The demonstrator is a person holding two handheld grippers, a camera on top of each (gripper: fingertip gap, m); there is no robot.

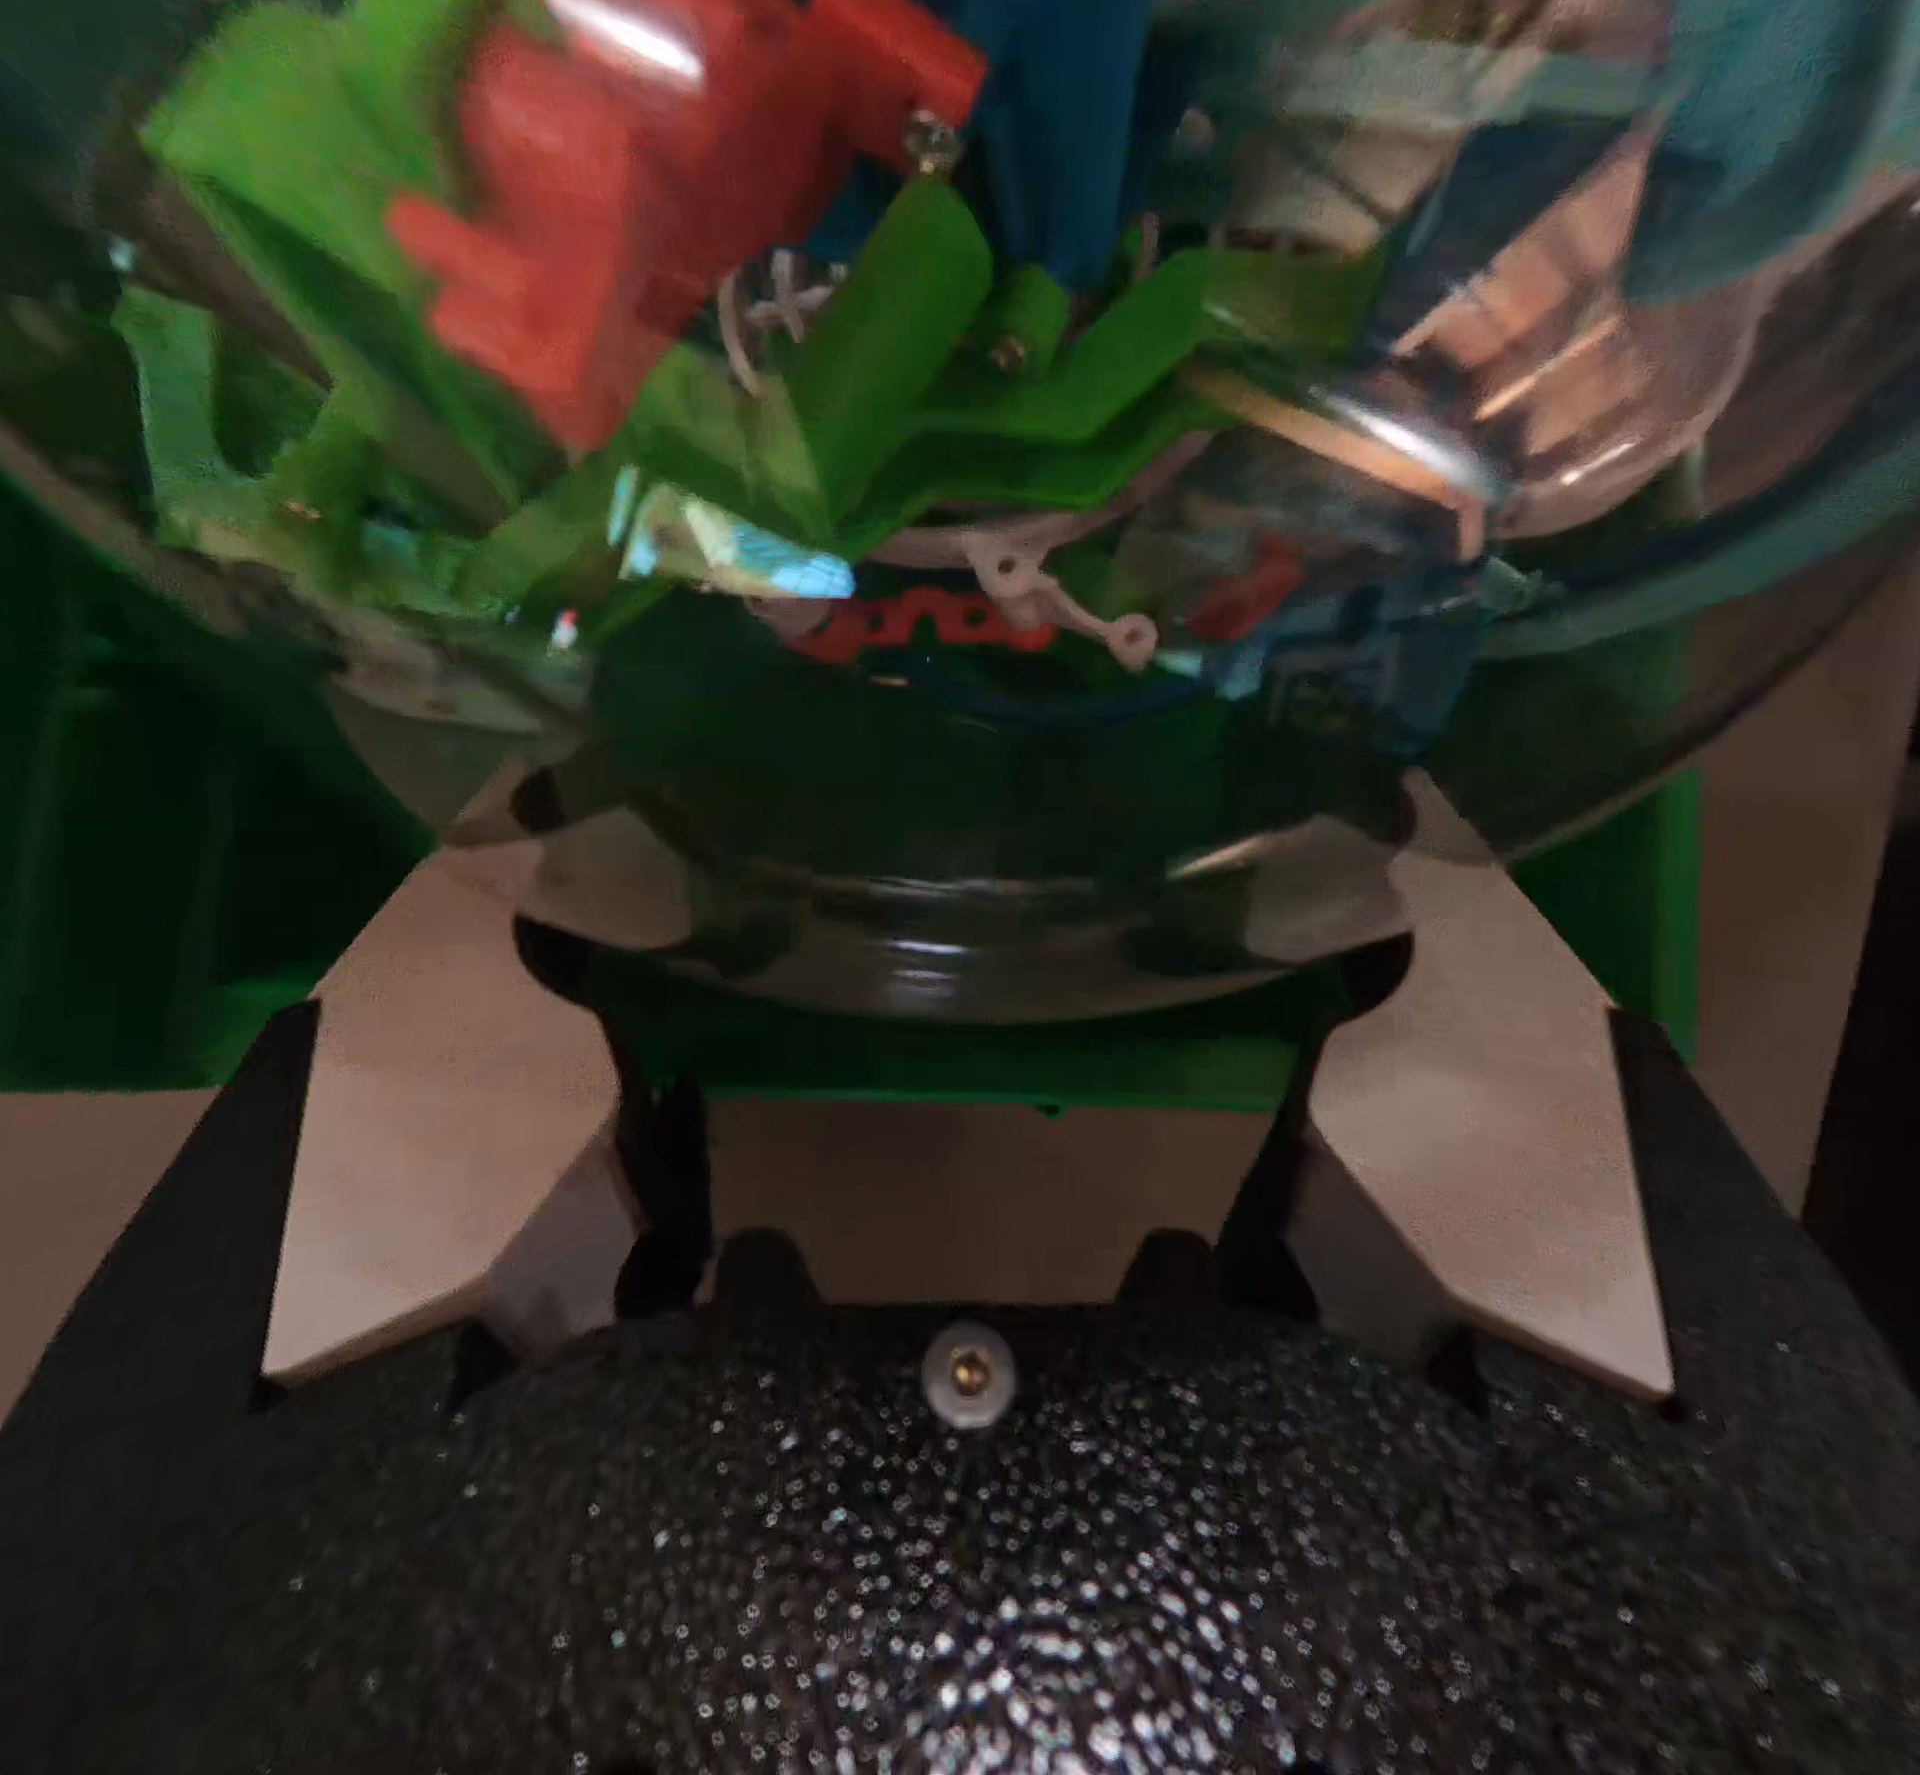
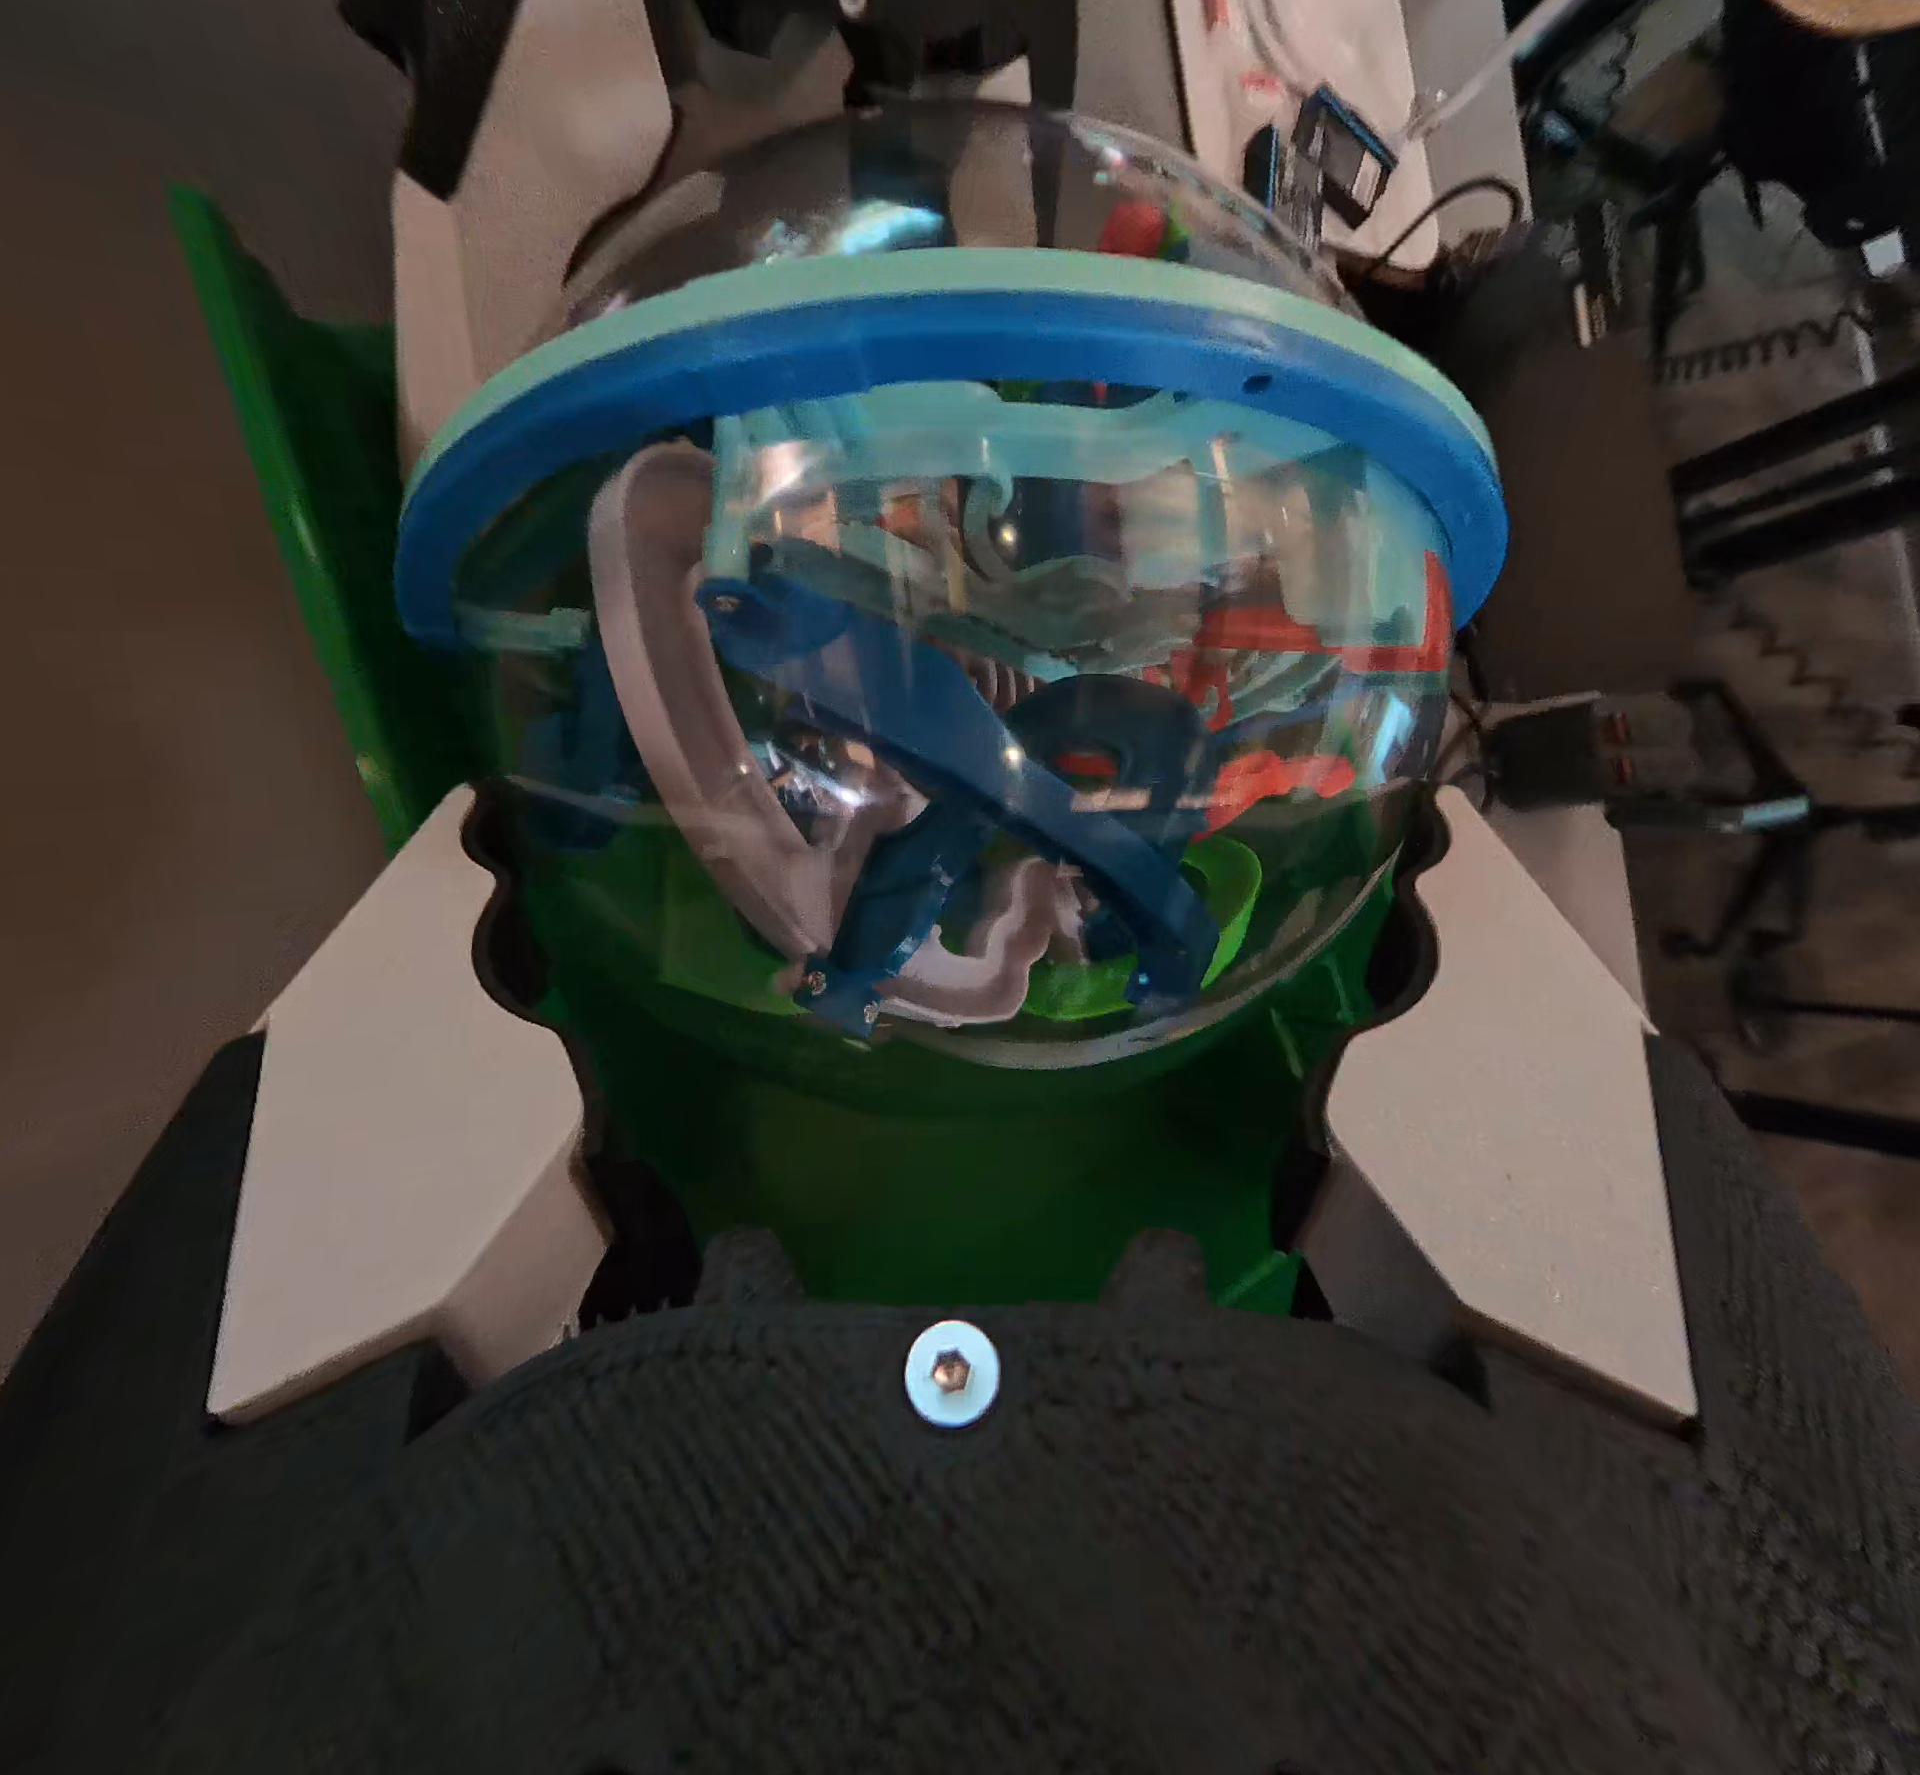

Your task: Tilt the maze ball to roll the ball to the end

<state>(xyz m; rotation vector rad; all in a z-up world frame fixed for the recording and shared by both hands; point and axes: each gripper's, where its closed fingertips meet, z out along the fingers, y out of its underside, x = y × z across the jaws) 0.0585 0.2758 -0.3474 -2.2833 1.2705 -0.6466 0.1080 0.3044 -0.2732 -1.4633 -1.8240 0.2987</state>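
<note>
The maze ball (image 2: 935, 686) is a clear sphere with a blue ring (image 2: 935, 343) around it and blue, white, green and red tracks inside. My right gripper (image 2: 951, 894) is shut on its lower half, with both fingers (image 2: 488, 904) against its sides. My left gripper (image 1: 966, 821) is shut on the maze ball (image 1: 935, 375) from the opposite side. It also shows at the top of the right wrist view (image 2: 862, 94), touching the sphere. A small shiny ball (image 2: 1004, 536) sits on a track just under the ring. The sphere is held above a green stand (image 2: 935, 1195).
The green stand (image 1: 156, 790) lies on a pale table (image 1: 104, 1206). In the right wrist view, a white surface with small items (image 2: 1299, 63), cables and a black frame (image 2: 1766, 478) crowd the right side.
</note>
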